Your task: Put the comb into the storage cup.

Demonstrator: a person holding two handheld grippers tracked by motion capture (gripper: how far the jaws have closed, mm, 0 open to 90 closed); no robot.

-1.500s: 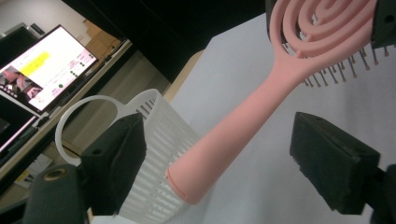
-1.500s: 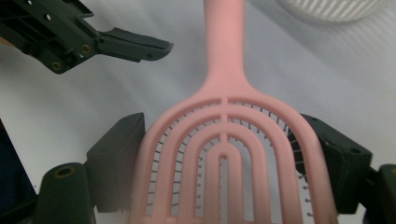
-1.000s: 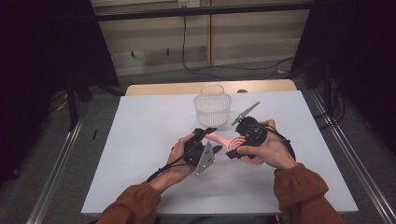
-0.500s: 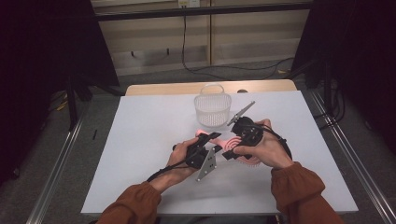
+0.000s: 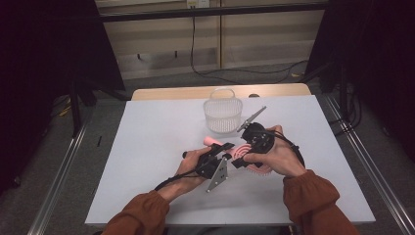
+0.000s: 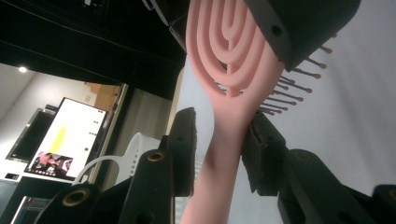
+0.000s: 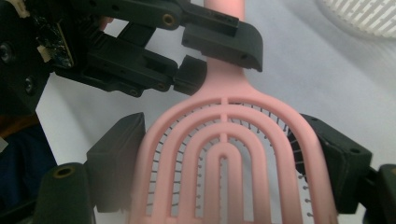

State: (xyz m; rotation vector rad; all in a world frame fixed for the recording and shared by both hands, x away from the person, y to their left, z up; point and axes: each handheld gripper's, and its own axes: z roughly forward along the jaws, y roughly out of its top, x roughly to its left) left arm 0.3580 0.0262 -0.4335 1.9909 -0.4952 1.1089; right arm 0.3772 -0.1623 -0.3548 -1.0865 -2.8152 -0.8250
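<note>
A pink hairbrush [image 5: 244, 152] with a slotted oval head is held just above the white table [image 5: 147, 147], between both grippers. My left gripper [image 6: 222, 149] is shut on its handle [image 6: 219, 177], just below the neck. In the high view, my left gripper [image 5: 222, 147] reaches the brush from the left. My right gripper [image 7: 226, 158] is shut across the brush head [image 7: 224, 140], one jaw on each edge. The handle end [image 5: 211, 141] pokes out to the upper left. Thin bristles [image 6: 299, 88] point toward the table.
A white slotted basket with a handle [image 5: 223, 115] stands just beyond the grippers at the table's far middle. The person's forearms in orange sleeves [image 5: 313, 196] come in from the near edge. Metal rails [image 5: 58, 181] run along both sides of the table.
Both grippers and the brush have drifted slightly toward the person. The right gripper now sits over the brush head, whose slots show beside it.
</note>
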